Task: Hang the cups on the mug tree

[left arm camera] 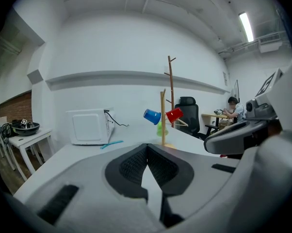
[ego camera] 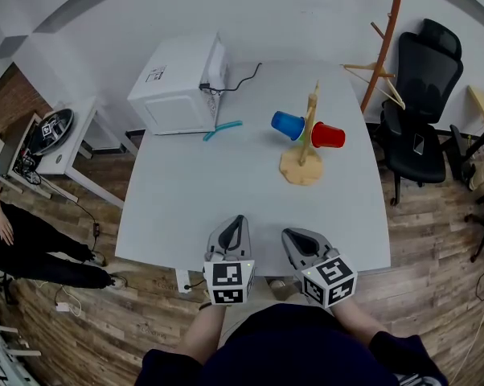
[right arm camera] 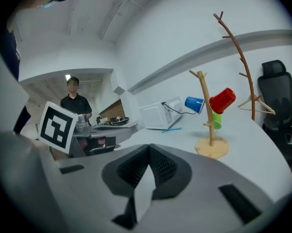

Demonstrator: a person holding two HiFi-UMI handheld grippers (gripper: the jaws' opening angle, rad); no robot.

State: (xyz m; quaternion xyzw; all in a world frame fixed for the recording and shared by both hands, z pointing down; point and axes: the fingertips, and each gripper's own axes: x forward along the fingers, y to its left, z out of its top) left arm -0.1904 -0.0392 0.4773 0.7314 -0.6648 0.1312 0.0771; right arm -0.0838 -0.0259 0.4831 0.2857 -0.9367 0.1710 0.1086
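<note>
Mug tree: pale wood, a round flat base and one upright post with short pegs; it stands on the far right part of the white table, well apart from both grippers.

Cups: three plastic cups hang on the pegs, all tilted off upright; blue cup on the side facing the microwave; red cup on the opposite side, at about the same height; green cup lower on the post, below the red cup, largely hidden in the head view. No cup lies on the table surface.

Left gripper: at the near table edge, pointing across the table toward the tree; its ribbed black pads meet at the tips; nothing is between them.

Right gripper: just beside the left one at the same edge; its pads are likewise pressed together at the tips; it holds nothing.

Other items: a teal stick lies flat on the table just in front of the microwave, between it and the tree; a black office chair and a wooden coat stand are on the floor past the table's right side; a seated person is partly visible at the left edge of the head view.
</note>
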